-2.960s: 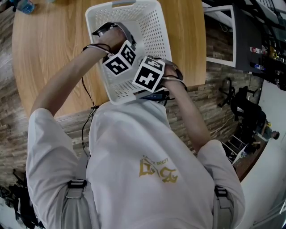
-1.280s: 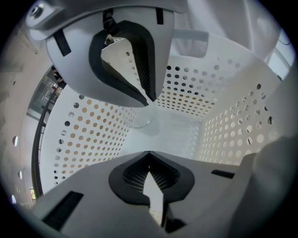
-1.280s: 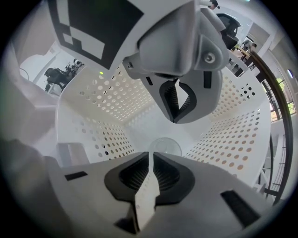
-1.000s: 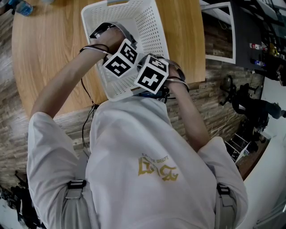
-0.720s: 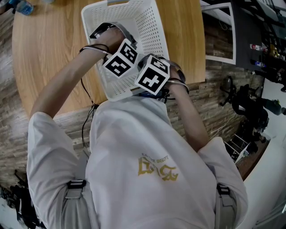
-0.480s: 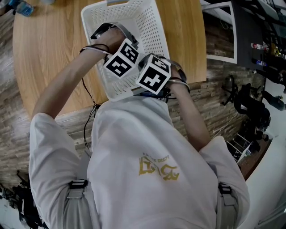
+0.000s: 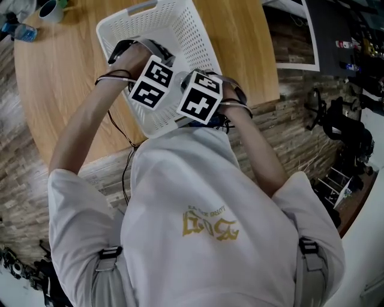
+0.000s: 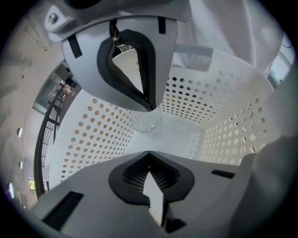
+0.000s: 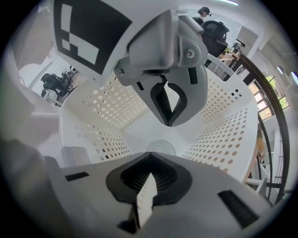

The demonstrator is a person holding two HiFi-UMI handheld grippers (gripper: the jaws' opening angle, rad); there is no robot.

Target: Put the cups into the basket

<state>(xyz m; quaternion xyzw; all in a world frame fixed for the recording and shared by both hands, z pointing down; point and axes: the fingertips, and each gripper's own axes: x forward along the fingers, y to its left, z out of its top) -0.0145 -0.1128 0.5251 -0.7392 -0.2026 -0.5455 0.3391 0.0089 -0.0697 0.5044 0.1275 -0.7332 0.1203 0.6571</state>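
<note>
Both grippers are held down inside the white perforated basket (image 7: 193,37), which stands on the round wooden table (image 7: 66,78), toward its near right edge.

- Left gripper (image 8: 150,131): jaws apart, nothing clamped.
- Right gripper (image 9: 159,139): jaws apart, nothing clamped.
- A clear cup (image 8: 145,123) is seen on the basket floor beyond the jaw tips, close to a side wall. It appears in both gripper views, untouched by either. It is judged to be one and the same cup, but this is not confirmed.

Reasoning: the tools are judged to be kept low and inside the walls so that a cup can be set on the floor rather than dropped. Open jaws with the cup lying free suggest that the release is done.

A second cup (image 7: 51,9), dark with a pale rim, stands at the far left edge of the table, well apart from the basket, so the task is judged unfinished.

Hidden or unclear:
- In the head view the basket interior is covered by hands and marker cubes (image 7: 174,93), and the clear cup cannot be seen there.
- The near basket rim is cut off by the person's torso.
- The clear cup's outline is faint against the white plastic, so whether it is upright or tipped cannot be told.
- A small bluish item beside the second cup is not identified.
</note>
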